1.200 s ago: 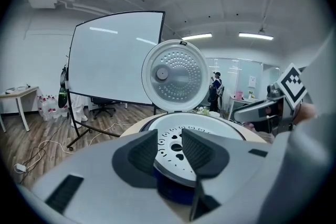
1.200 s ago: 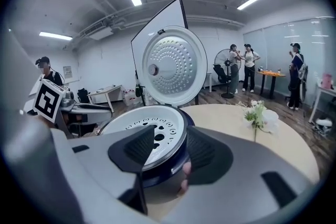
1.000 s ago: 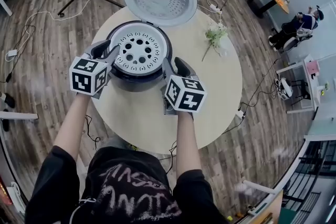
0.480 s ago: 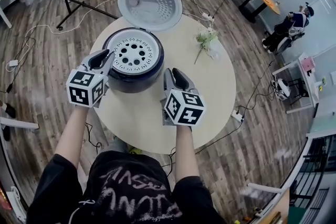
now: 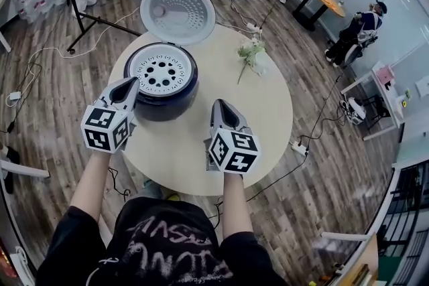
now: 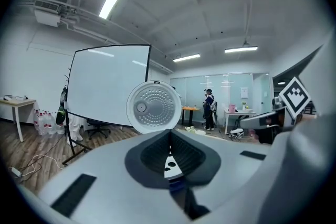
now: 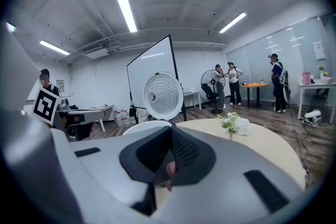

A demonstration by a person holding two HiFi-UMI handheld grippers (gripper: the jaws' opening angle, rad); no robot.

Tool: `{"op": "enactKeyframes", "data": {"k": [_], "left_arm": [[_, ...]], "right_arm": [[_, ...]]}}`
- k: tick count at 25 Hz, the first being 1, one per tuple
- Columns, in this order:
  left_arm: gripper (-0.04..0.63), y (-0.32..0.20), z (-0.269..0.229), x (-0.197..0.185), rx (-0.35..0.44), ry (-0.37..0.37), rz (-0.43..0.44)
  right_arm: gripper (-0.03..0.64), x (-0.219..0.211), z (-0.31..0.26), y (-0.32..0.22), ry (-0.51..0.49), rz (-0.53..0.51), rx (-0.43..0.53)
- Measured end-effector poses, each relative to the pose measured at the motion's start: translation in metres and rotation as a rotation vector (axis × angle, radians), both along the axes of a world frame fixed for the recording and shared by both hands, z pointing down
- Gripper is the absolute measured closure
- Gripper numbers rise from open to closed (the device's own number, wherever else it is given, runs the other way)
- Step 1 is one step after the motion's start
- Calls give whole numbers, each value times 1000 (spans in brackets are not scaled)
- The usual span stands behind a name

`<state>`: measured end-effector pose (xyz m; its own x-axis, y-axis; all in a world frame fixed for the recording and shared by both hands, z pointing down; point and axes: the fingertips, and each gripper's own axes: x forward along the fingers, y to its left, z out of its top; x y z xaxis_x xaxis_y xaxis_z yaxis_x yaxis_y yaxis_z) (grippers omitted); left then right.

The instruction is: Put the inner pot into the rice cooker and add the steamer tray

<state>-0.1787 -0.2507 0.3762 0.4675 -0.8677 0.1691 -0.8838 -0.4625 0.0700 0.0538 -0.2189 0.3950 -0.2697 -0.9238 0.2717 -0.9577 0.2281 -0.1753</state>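
Head view: the tray [image 5: 155, 70] is seen seated flat in the cooker [image 5: 161, 100], whose lid [image 5: 177, 12] stands open behind it. The pot cannot be seen under the tray. The cooker lies just ahead of the left gripper [image 5: 129, 85], the nearer one, and ahead and to the left of the right gripper [image 5: 220, 106]. Being round, the tray has no long axis. A round table [image 5: 268, 124] on a wood floor [image 5: 60, 70] carries flowers [image 5: 249, 52].

Left gripper view: the jaws have just been closed, pads together, and nothing is held. The lid is framed straight ahead [image 6: 153, 107], before a screen [image 6: 107, 84].

Right gripper view: the jaws have likewise just been closed on nothing. The lid [image 7: 163, 95] is seen ahead and the flowers [image 7: 231, 123] to the right. The task is judged finished.
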Motion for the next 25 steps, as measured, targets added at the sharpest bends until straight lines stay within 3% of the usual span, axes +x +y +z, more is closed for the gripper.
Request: {"op": "enactKeyframes", "data": {"k": [15,25], "left_arm": [[583,56,-16,-2,61,65,-3],[583,86,-8,5,99,46,20]], "right_arm": [[612,35,-14,66,-5,57,92],[612,55,-8,103,-10,105,128]]}}
